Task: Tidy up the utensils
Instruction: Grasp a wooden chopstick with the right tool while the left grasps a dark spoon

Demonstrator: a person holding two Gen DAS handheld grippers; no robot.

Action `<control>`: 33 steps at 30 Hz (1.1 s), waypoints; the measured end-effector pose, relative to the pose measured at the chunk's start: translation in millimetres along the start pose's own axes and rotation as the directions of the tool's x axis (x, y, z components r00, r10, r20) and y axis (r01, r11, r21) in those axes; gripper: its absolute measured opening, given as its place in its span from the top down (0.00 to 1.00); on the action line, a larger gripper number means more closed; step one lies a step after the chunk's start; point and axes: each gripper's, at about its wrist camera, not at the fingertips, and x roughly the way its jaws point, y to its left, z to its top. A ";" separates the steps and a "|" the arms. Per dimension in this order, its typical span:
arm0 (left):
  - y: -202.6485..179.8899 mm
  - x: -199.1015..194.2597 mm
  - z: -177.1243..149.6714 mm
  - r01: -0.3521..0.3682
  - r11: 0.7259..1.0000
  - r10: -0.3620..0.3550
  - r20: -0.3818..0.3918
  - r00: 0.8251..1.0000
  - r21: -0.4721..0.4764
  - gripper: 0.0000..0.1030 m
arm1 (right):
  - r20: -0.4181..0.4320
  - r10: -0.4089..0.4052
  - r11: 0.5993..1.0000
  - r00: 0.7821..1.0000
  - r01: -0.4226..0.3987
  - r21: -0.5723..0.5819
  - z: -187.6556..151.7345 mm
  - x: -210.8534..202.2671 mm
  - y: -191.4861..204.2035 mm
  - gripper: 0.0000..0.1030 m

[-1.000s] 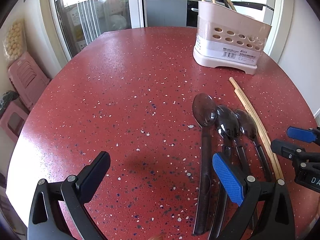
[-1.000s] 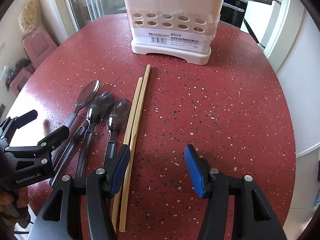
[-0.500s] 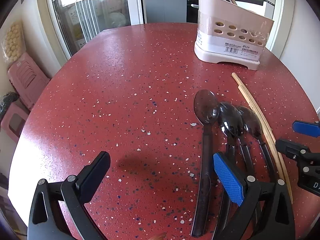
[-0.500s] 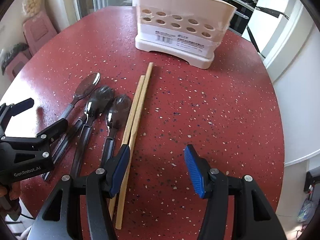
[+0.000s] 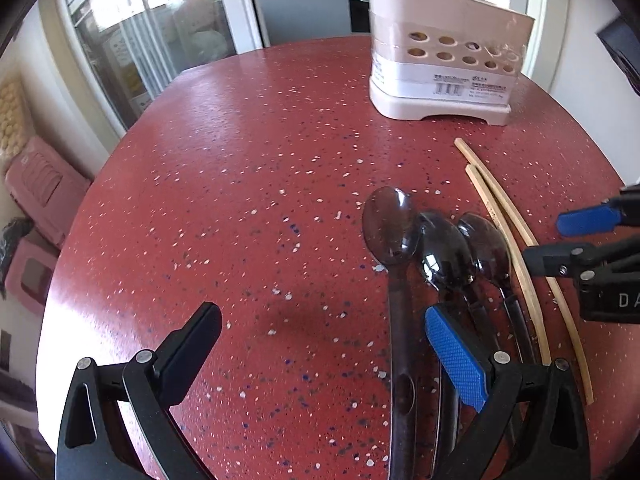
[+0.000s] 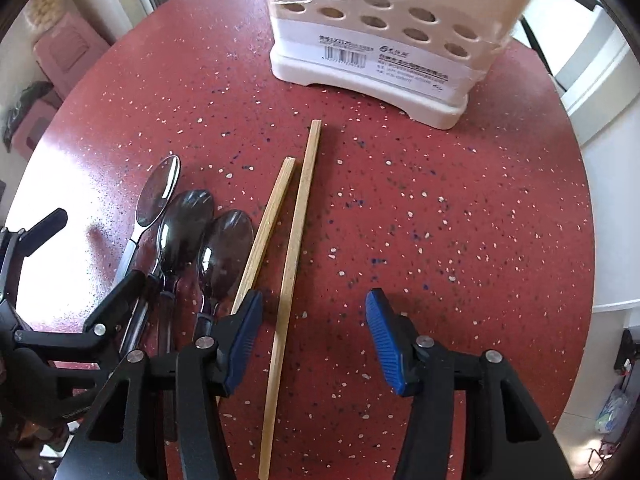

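Chopsticks and spoons lie loose on the red table; both my grippers hang over them with nothing held.

The two wooden chopsticks lie side by side on the speckled table, their far ends pointing toward the cream utensil holder standing upright farther back. Just left of them, three dark spoons lie in a row, bowls up and overlapping at the edges. My right gripper points steeply down over the near half of the chopsticks: the right-hand stick runs between its blue pads, untouched, while the jaws are closing. My left gripper tilts down beside it, spread wide and released, its blue pad over the spoon handles, its black pad over bare table.
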 end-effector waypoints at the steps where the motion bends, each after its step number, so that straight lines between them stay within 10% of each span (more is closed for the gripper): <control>1: -0.2 0.9 2.4 0.017 1.000 -0.017 -0.005 1.000 0.008 0.00 | -0.014 0.000 1.000 1.000 0.000 -0.008 3.0 0.5 0.5 0.47; 12: -9.4 4.0 18.4 0.158 0.986 -0.154 -0.059 0.986 0.061 0.20 | -0.071 0.004 0.999 0.997 -0.007 -0.044 20.9 -0.8 14.5 0.59; 16: -14.3 5.4 24.1 0.183 0.979 -0.174 -0.101 0.980 0.094 0.26 | -0.082 0.021 0.998 0.996 -0.026 -0.056 21.8 -2.8 19.0 0.92; 21: -21.4 1.5 22.2 0.203 0.970 -0.189 -0.114 0.975 0.132 0.60 | -0.054 0.062 0.997 0.997 -0.064 -0.034 15.6 -5.1 11.6 0.94; 33: -7.8 -39.2 13.6 0.199 0.980 -0.199 0.098 0.975 0.013 0.60 | 0.130 0.171 0.985 0.977 -0.172 -0.004 -16.9 -34.0 -26.8 0.94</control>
